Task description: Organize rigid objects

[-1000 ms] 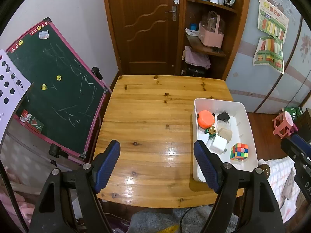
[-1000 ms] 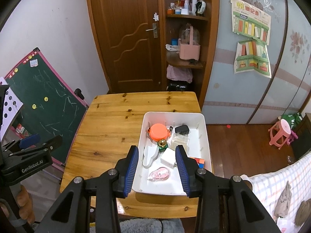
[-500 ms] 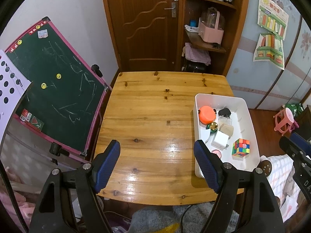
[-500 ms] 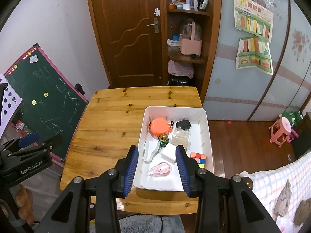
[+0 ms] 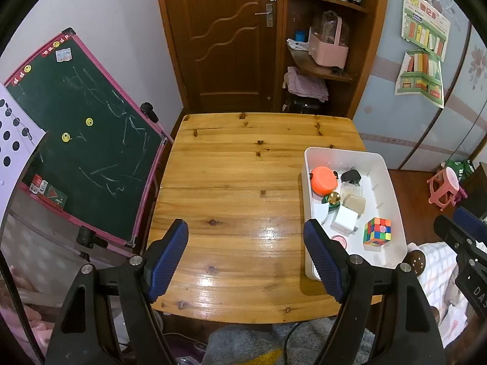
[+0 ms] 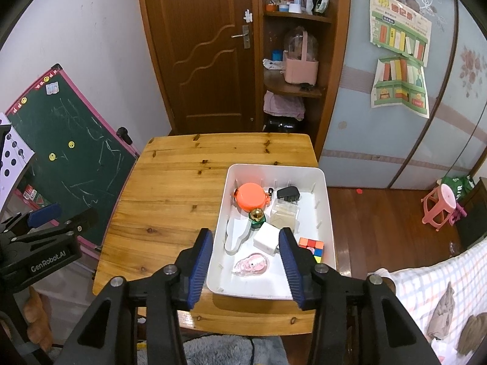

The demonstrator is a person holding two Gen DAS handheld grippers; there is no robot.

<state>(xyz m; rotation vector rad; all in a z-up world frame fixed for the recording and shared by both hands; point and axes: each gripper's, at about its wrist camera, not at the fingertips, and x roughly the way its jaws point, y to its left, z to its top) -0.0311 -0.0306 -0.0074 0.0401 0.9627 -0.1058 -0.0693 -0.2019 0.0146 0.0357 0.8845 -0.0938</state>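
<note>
White tray (image 6: 325,213) of small objects at worktop (image 5: 231,188) right edge; left tongs (image 5: 246,255) wide apart, right tongs (image 6: 245,260) opening, both empty.

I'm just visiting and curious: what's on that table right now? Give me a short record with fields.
surface: wooden table
container: white bin at the table's right side
in the bin: orange round case, black plug, white cube, colour puzzle cube, pink item
left gripper: open, holding nothing, above bare wood
right gripper: jaws opening, holding nothing, above the bin
</note>
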